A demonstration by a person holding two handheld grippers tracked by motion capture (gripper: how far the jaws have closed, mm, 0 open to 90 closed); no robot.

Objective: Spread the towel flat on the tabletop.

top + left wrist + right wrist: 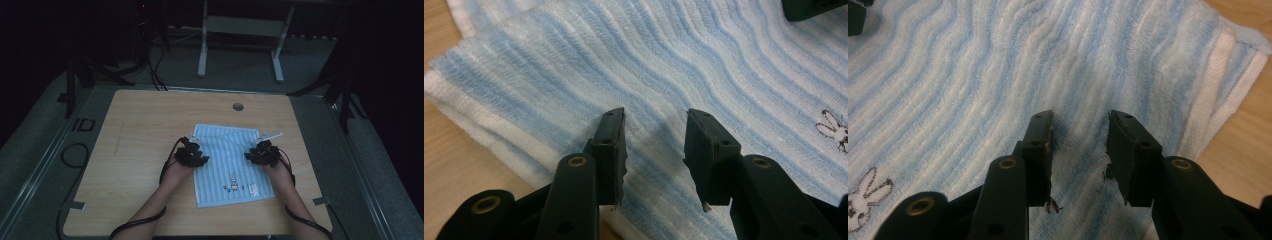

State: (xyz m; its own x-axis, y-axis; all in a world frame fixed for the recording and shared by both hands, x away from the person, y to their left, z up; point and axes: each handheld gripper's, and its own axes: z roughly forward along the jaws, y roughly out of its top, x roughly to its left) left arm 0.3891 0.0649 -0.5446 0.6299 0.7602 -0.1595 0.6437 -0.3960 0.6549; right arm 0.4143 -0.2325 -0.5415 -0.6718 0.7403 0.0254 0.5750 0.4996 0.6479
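Note:
A light blue striped towel (227, 150) lies folded flat on the wooden table (145, 125), with small embroidered rabbits (231, 187) near its front edge. My left gripper (196, 156) rests over the towel's left edge and my right gripper (254, 155) over its right edge. In the left gripper view the jaws of the left gripper (655, 135) stand apart just above the towel (664, 60), with nothing pinched. The right gripper view is alike: the right gripper (1080, 135) is open over the striped towel (998, 65) near its folded edge.
A round cable hole (238, 106) sits in the table behind the towel. A white metal frame (240, 30) stands on the floor beyond the table. Black cables (75, 155) trail on the left. Bare wood lies to the left of the towel.

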